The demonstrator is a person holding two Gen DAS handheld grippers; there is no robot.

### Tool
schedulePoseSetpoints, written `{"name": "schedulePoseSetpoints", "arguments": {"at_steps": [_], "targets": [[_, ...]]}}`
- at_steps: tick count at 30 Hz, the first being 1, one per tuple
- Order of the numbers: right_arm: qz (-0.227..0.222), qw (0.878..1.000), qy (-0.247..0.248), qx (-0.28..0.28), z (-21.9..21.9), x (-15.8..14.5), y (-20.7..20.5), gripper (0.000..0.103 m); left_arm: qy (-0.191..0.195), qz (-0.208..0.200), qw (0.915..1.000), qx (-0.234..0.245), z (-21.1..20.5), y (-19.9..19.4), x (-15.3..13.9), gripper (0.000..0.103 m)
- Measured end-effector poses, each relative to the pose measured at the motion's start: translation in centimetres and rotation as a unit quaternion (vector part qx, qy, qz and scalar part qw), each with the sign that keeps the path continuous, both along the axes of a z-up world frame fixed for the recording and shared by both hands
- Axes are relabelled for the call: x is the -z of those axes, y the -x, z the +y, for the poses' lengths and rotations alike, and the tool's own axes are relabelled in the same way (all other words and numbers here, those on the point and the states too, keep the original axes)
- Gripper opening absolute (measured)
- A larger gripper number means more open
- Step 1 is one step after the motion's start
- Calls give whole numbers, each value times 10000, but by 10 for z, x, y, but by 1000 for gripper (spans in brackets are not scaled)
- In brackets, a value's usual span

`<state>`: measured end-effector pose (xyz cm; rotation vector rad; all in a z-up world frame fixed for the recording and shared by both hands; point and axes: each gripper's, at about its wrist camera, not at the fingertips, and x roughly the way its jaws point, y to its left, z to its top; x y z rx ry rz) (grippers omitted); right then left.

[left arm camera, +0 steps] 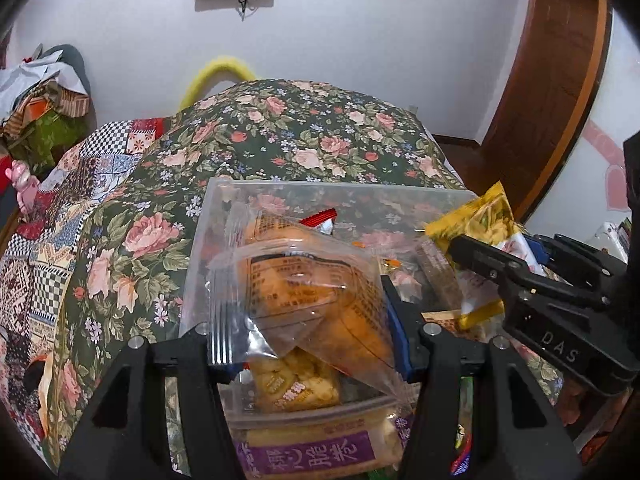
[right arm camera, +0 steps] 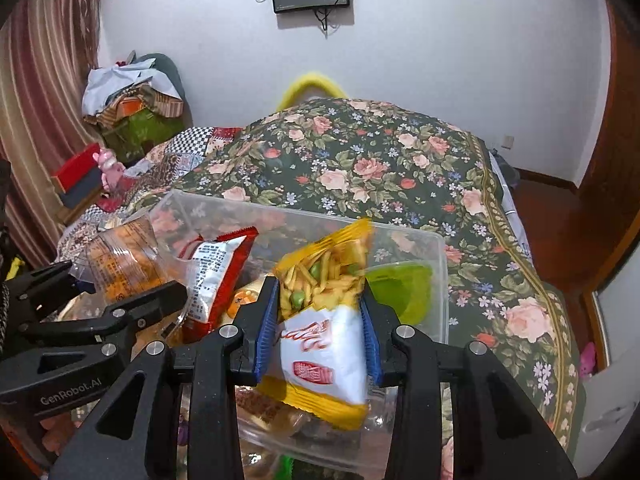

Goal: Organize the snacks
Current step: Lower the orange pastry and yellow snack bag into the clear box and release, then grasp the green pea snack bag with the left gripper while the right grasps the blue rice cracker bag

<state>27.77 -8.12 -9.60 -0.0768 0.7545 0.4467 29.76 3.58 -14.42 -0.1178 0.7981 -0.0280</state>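
Observation:
A clear plastic bin (left arm camera: 320,186) with several snack packets in it sits on a floral bedspread. My left gripper (left arm camera: 308,320) is shut on a clear-wrapped orange pastry packet (left arm camera: 304,292), held just above the bin's near side. To its right, my right gripper (left arm camera: 480,256) grips a yellow-and-white bag. In the right wrist view my right gripper (right arm camera: 320,320) is shut on that yellow-and-white bag of sticks and green peas (right arm camera: 324,344), over the bin (right arm camera: 440,280). The left gripper (right arm camera: 120,280) with the pastry packet (right arm camera: 116,264) is at the left. A red-and-white packet (right arm camera: 216,276) leans inside the bin.
A lime-green cup (right arm camera: 400,292) lies in the bin's right corner. A purple-labelled packet (left arm camera: 308,456) and a biscuit packet (left arm camera: 296,384) lie below the left gripper. The floral bedspread (right arm camera: 380,168) runs back to a white wall. Piled clothes (right arm camera: 128,100) sit far left.

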Motion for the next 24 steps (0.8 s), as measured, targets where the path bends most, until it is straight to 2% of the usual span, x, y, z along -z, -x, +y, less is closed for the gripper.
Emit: {"name": "schedulePoseSetpoints", "arguments": {"at_steps": [3,5,7,13,17,19,22,24], "targets": [[26,10000,-36,61,-2,0,0,40,62,-5,10000,-68,3,0,0,59],[67,9999,-88,116,-4,-1,0,56,110,-33,9999,-84,4,4,-1,63],[-41,9998,-53,201,-6,-4,5,63,106,-154,9998,-80,5,12,-5,68],[-65,9998,-160,127,-14,-15,24,65,44,-274,9996,-38,8,38,-19,74],[-147,9996,-227,32,-21,-23,43,72,-53,-342,9994,12,12,60,-28,75],[-137,9995,-267,-40,-24,-25,54,72,-75,-333,9994,23,15,70,-31,84],[-67,9993,-331,-179,-29,-25,69,72,-131,-307,9994,12,20,86,-31,84],[-4,9990,-374,-252,-31,-23,79,77,-193,-205,9996,24,24,94,-28,84]]}}
